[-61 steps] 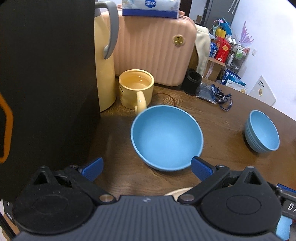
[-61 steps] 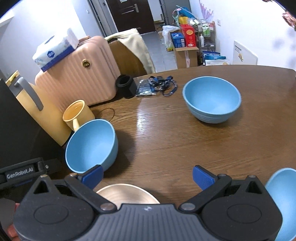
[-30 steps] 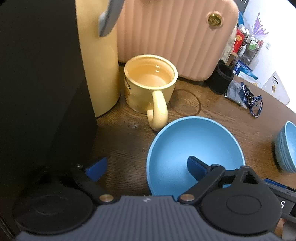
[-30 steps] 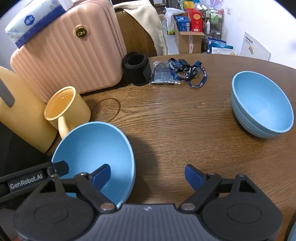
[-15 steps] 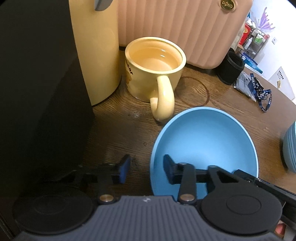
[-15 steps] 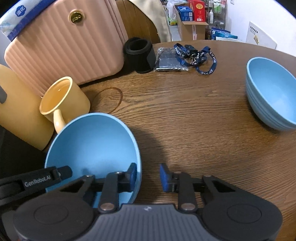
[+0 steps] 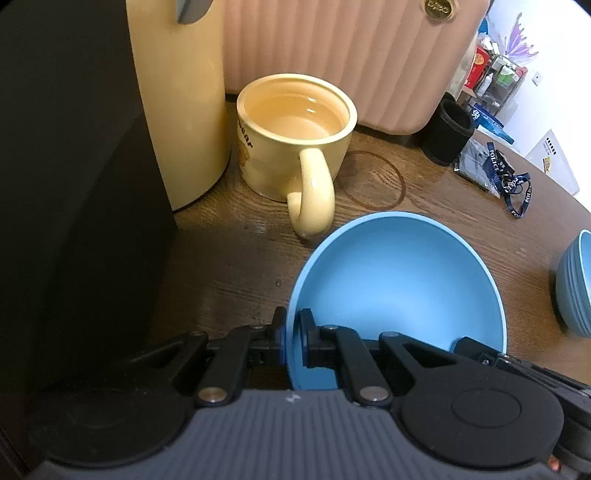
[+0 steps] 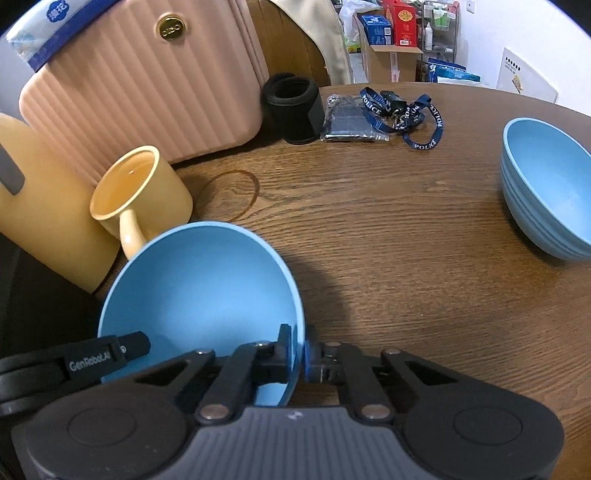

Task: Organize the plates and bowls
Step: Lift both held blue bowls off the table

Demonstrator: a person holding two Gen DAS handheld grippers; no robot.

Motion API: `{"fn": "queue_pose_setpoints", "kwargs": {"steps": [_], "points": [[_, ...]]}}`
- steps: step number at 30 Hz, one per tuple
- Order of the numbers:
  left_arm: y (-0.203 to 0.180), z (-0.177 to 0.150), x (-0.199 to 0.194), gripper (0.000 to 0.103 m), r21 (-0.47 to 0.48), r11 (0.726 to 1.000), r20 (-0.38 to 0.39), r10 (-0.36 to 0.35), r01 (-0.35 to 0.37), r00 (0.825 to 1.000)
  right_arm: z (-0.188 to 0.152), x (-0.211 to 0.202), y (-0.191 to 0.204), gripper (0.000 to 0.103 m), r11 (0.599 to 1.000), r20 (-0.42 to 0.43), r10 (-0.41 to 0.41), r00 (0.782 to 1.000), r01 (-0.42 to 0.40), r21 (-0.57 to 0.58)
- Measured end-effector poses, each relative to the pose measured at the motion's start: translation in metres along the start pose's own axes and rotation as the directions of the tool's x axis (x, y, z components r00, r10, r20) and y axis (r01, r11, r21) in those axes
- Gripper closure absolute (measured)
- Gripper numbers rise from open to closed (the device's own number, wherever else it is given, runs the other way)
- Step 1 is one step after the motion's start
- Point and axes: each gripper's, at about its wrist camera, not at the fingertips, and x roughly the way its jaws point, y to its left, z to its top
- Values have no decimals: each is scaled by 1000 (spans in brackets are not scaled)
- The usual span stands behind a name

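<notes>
Wooden table point(image 8: 388, 258): each hand-held gripper pinches the blue bowl point(image 8: 199, 288); only the right view shows the tissue pack point(image 8: 44, 33)

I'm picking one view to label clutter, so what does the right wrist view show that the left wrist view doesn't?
Only the right wrist view shows the tissue pack on the suitcase and the cardboard box. Only the left shows the black panel. Both show the near blue bowl, clamped by the left gripper and right gripper, plus the yellow mug.

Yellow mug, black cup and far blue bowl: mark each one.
yellow mug point(image 7: 291, 155): left wrist view, outer wall below the rim.
black cup point(image 8: 291, 110): right wrist view, side wall.
far blue bowl point(image 8: 543, 173): right wrist view, inner wall.
</notes>
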Motion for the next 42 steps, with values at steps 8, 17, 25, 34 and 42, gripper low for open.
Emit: {"fn": "queue_pose_setpoints", "kwargs": {"steps": [8,17,25,34,42], "points": [[-3,0,-10,95,7,1000,29,-11,10,1000,-2,-13,0,97,1000,24,-5,1000,5,-1],[-9,-6,-25,95,16,1000,52,-22,21,998,-6,-29,-4,97,1000,50,-5,999,5,8],[-22,-17,-46,95,44,999,79,-35,32,996,-15,-53,-16,97,1000,80,-4,997,2,30],[-40,-32,-75,95,68,997,116,-46,38,992,-28,-86,-32,97,999,118,-4,993,-1,43],[-65,-49,-98,95,97,994,138,-58,45,989,-40,-114,-58,97,998,145,-7,989,-3,69]]}}
